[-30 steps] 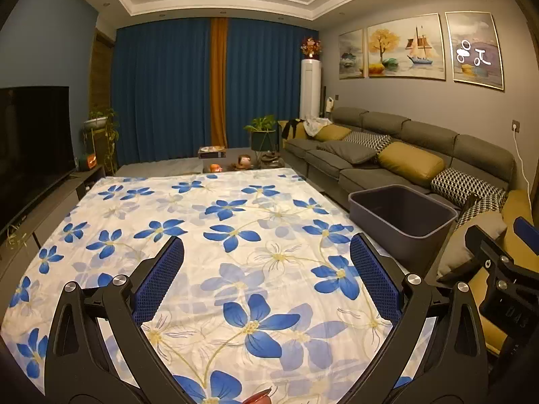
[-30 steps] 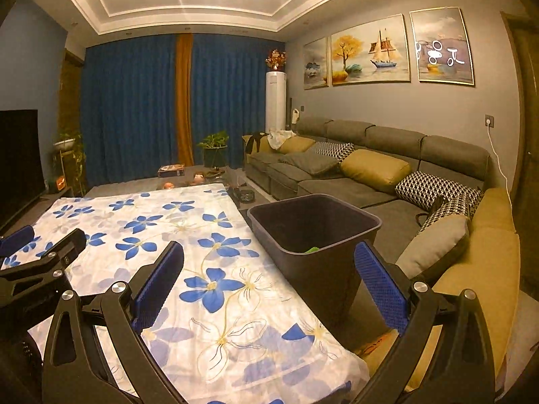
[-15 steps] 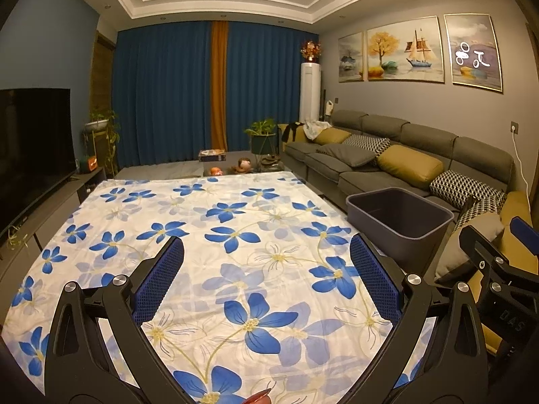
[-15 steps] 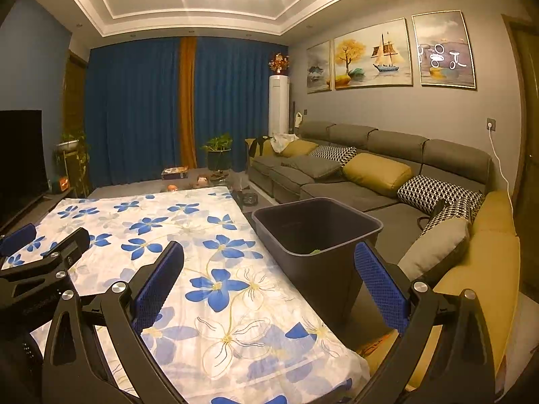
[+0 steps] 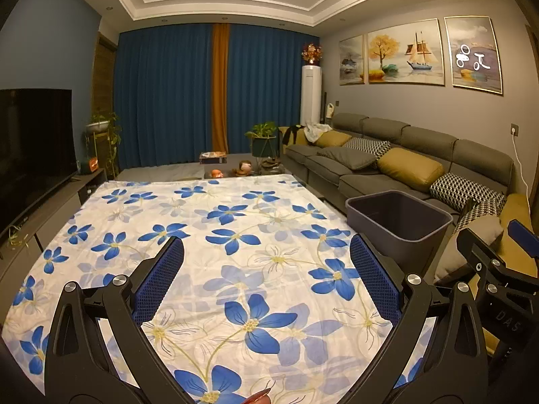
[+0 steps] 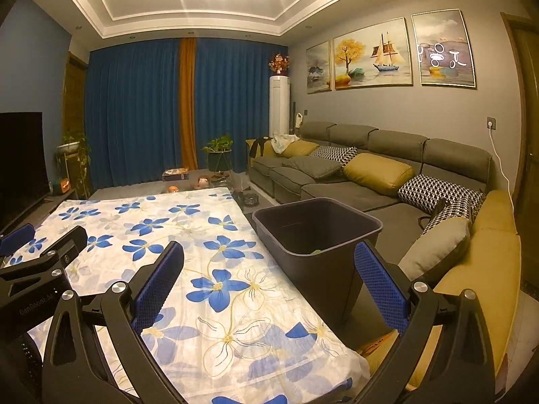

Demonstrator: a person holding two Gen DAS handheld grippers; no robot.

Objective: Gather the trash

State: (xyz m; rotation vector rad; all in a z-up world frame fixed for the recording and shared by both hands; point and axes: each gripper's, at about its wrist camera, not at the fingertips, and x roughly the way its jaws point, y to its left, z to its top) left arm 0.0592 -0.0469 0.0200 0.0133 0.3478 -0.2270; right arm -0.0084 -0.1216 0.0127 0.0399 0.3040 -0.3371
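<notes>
A dark grey bin (image 6: pixel 318 235) stands on the floor by the table's right edge, with a small green scrap low inside it; it also shows in the left wrist view, bin (image 5: pixel 399 222). The table wears a white cloth with blue flowers (image 5: pixel 215 235). My left gripper (image 5: pixel 266 282) hovers open over the cloth, nothing between its blue pads. My right gripper (image 6: pixel 269 286) is open too, above the table's right edge beside the bin. A small red-orange thing (image 5: pixel 257 398) peeks in at the bottom edge of the left wrist view; I cannot tell what it is.
A long grey sofa (image 6: pixel 370 175) with yellow and patterned cushions runs along the right, close behind the bin. A TV (image 5: pixel 33 144) on a low cabinet lines the left side. Blue curtains, potted plants and small items on a low table lie beyond the far end.
Both views have tilted up a little: more ceiling shows and the table and bin sit lower in frame. Both grippers remain open and empty.
</notes>
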